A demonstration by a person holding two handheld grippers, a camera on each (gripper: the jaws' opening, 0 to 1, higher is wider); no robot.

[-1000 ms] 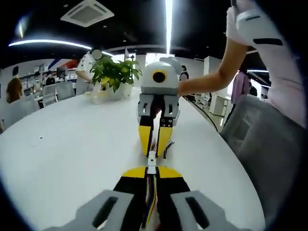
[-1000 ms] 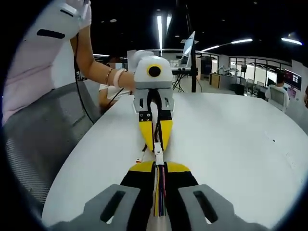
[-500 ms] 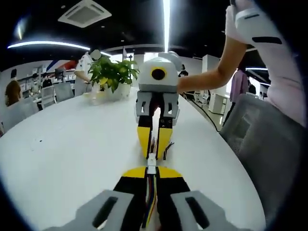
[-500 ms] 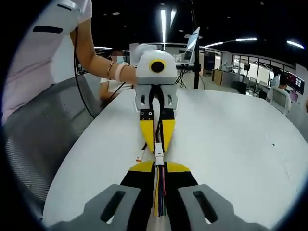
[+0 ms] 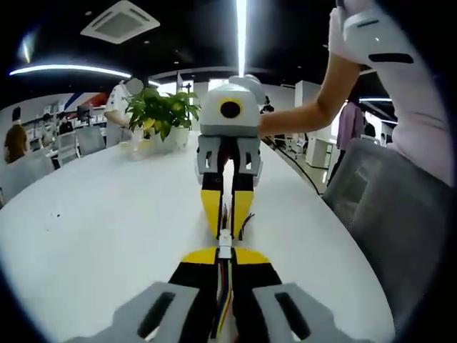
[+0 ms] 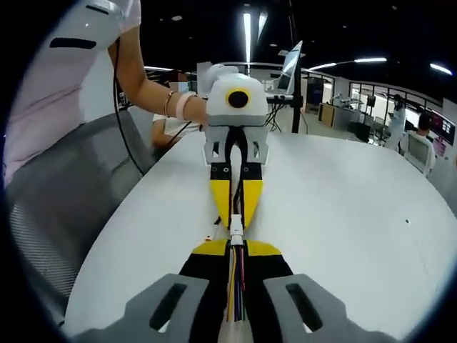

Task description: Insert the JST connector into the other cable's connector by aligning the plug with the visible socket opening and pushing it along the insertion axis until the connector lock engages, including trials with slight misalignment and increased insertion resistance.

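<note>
White table [image 5: 93,214]; both tongs clamped on cables, connectors [image 5: 225,239] touching between tips.

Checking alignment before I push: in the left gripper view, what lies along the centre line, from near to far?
Left gripper shut on coloured wires → white connector → right gripper → potted plant at the far end of the white table.
</note>
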